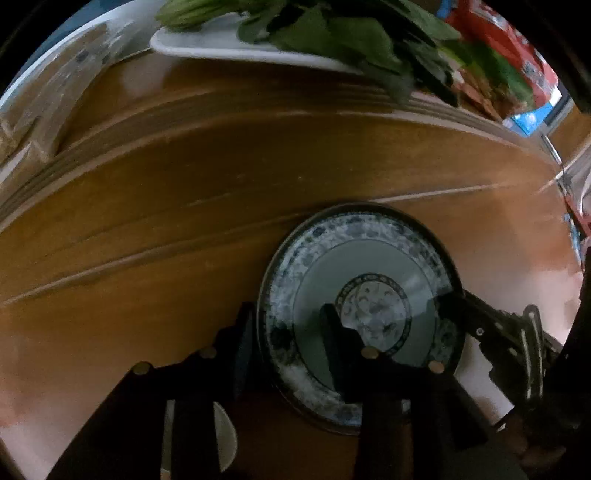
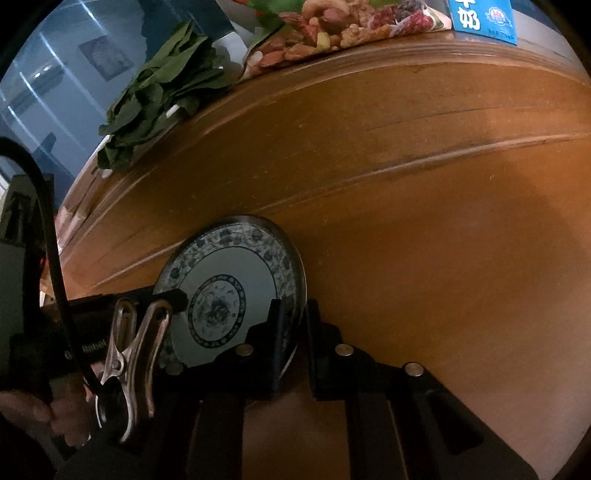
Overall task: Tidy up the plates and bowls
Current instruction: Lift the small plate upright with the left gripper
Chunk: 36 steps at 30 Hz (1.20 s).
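Left gripper: we see our left gripper (image 1: pixel 286 341) nearest its own camera, its two dark fingers straddling the left rim of the plate, one finger over the plate's face and the other outside the rim; it pinches the plate.
Right gripper: our right gripper (image 2: pixel 291 325) does likewise on the opposite rim, one finger on the plate's face and the other just outside the edge, pinching the plate. In the left wrist view it shows as a dark finger (image 1: pixel 448 301) reaching onto the plate from the right.
Clip: in the right wrist view we see a metal spring clip (image 2: pixel 131 350) fixed to the other gripper's body, beside a black cable (image 2: pixel 51 236).
Plate: the blue-and-white plate (image 1: pixel 373 266) with a floral band and a round centre medallion sits between both grippers, held at both rims; we cannot tell whether it touches the wood under it.
Table: the brown wooden table (image 1: pixel 221 177) spreads beyond the plate, with curved grooves running across it.
Greens: farther off, we see leafy greens (image 2: pixel 159 99) on a white tray (image 1: pixel 221 46) at the table's far part.
Packages: farthest, a snack bag printed with nuts and dried fruit (image 2: pixel 332 29) lies beside a blue carton (image 2: pixel 480 18).
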Each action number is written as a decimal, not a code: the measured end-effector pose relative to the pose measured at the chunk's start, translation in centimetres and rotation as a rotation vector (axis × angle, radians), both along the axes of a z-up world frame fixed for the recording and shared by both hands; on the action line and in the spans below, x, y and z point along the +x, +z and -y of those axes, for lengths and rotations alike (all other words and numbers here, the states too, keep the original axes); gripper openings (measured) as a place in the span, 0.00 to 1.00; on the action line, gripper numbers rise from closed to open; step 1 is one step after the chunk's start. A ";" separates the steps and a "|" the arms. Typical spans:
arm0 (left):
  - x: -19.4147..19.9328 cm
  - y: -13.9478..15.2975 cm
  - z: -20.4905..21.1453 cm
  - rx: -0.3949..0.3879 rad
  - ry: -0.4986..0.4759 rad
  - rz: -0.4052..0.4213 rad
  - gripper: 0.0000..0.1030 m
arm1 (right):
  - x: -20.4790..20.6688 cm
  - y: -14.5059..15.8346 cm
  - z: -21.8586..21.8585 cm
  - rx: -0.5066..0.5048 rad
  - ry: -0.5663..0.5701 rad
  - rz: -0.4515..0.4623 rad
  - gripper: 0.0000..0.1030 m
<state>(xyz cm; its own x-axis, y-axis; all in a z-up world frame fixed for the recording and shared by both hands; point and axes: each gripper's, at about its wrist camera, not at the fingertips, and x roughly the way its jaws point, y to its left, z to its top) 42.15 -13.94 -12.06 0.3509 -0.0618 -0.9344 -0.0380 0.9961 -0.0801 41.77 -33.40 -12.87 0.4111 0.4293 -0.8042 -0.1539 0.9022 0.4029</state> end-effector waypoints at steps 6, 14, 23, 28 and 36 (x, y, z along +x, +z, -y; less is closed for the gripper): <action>-0.5 1.2 0.5 0.004 -0.011 0.031 0.19 | 1.3 -0.2 2.1 0.056 -0.030 -0.066 0.11; -1.5 2.7 0.7 -0.034 -0.023 0.039 0.18 | 0.7 1.8 2.8 0.017 -0.032 -0.057 0.11; -3.8 5.5 0.0 -0.075 -0.030 0.084 0.18 | -2.3 5.1 2.9 0.000 -0.048 0.012 0.11; -5.9 7.8 -0.6 -0.074 -0.045 0.122 0.18 | -4.2 7.6 3.6 -0.020 -0.053 0.055 0.11; -10.3 10.3 -0.8 -0.069 -0.025 0.177 0.18 | -7.7 10.6 2.6 -0.030 -0.039 0.115 0.11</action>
